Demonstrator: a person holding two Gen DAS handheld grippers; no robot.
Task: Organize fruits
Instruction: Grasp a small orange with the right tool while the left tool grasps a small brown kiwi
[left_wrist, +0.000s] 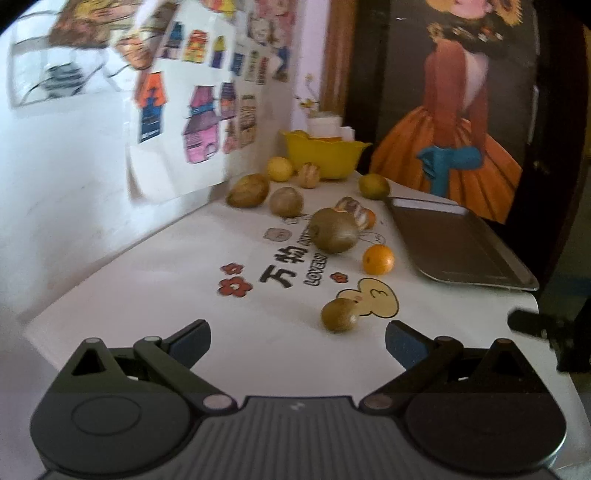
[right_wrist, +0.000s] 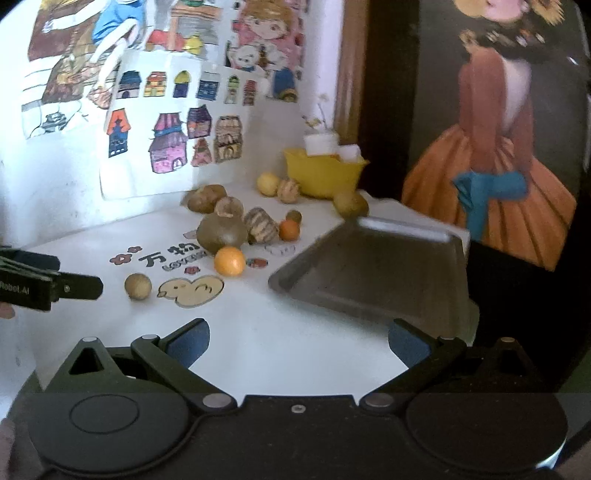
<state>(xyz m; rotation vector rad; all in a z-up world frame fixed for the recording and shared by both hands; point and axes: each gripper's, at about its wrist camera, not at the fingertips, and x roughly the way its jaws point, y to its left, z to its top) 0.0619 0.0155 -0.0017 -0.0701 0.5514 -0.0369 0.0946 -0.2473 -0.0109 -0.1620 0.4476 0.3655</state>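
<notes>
Both grippers hang low over the near edge of the white table (left_wrist: 147, 280), jaws spread wide and holding nothing. Between the blue pads of the left gripper (left_wrist: 297, 341) there is only bare tabletop; just beyond them sits a small brownish-green fruit (left_wrist: 339, 315), touching the printed yellow duck (left_wrist: 373, 298). From the right wrist view that same fruit (right_wrist: 137, 286) lies just off the tip of the left gripper, apart from it. The right gripper (right_wrist: 298, 341) faces open white surface, with the near corner of the grey metal tray (right_wrist: 373, 273) just ahead to its right.

Farther in, a small orange (left_wrist: 377, 260) rests alone between the duck and a large dull-green round fruit (left_wrist: 334, 230). Behind that big one a striped brown piece (left_wrist: 352, 212) and a second orange (left_wrist: 370, 218) crowd together, partly hidden. Two more brown-green fruits (left_wrist: 248, 190) (left_wrist: 286, 201) lie nearer the wall, a yellow lemon-like fruit (left_wrist: 280, 169) and a ribbed tan one (left_wrist: 308, 175) stand just before the yellow bowl (left_wrist: 325, 157), and another greenish fruit (left_wrist: 373, 186) sits near the tray's far corner.

The tray is empty, flat along the table's right edge, its rim overhanging slightly. The bowl holds white objects, too blurred to name. Children's drawings (right_wrist: 177, 136) cover the left wall; a dark panel with a painted figure in an orange dress (right_wrist: 491, 177) closes the right side. Open room lies on the near left of the table.
</notes>
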